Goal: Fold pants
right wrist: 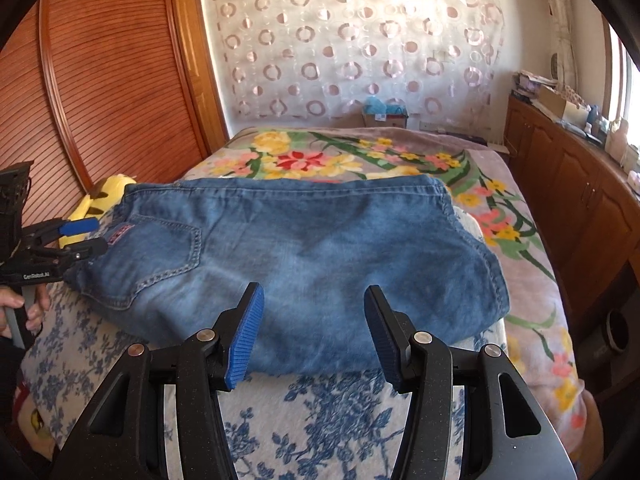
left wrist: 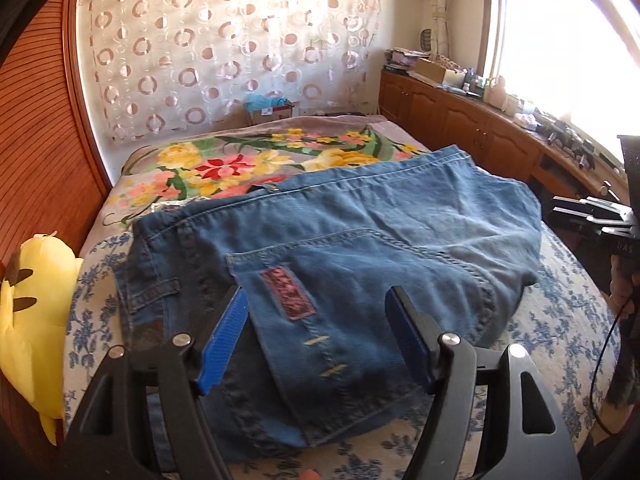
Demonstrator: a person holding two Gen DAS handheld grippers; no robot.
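Note:
Blue denim pants [left wrist: 360,240] lie folded in a flat bundle on the bed, back pocket with a pink patch [left wrist: 286,294] facing up. My left gripper [left wrist: 316,300] is open, just above the pocket end, holding nothing. In the right wrist view the pants [right wrist: 320,248] lie across the middle. My right gripper [right wrist: 314,300] is open and empty over their near edge. The left gripper [right wrist: 90,236] also shows at the pants' left end, and the right gripper [left wrist: 568,212] shows at the far right of the left wrist view.
The bed has a blue-and-white floral cover [right wrist: 312,412] and a flowered blanket [right wrist: 304,160] beyond the pants. A yellow plush toy [left wrist: 32,300] lies at the left edge. Wooden cabinets [right wrist: 580,200] run along the right, a slatted wardrobe [right wrist: 100,80] on the left.

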